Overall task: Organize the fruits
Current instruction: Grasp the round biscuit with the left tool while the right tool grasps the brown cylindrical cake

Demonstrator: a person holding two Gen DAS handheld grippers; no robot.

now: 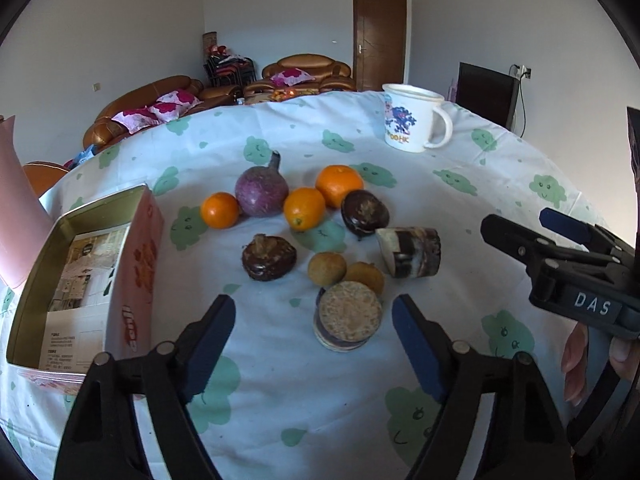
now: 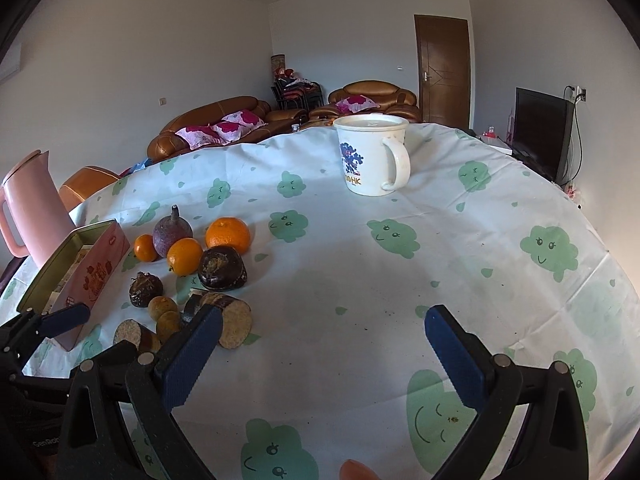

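Observation:
Fruit lies in a cluster on the cloud-print tablecloth (image 1: pixel 460 184): three oranges (image 1: pixel 304 208), a purple round fruit with a stem (image 1: pixel 261 193), two dark brown bulbs (image 1: pixel 269 258), two small tan fruits (image 1: pixel 326 268) and two cut cane pieces (image 1: pixel 410 252). My left gripper (image 1: pixel 313 300) hovers over the nearest cane piece (image 1: pixel 347 322); its jaws stand wide and the blue pads (image 1: pixel 216 320) touch nothing. My right gripper (image 2: pixel 324 312) is open over bare cloth to the right of the cluster, and it shows at the right edge of the left wrist view (image 1: pixel 516 218).
An open pink tin box (image 1: pixel 80 280) with printed paper inside stands left of the fruit. A pink jug (image 2: pixel 36 208) is behind it. A white mug (image 2: pixel 372 156) sits near the far table edge. Sofas, a door and a dark screen lie beyond.

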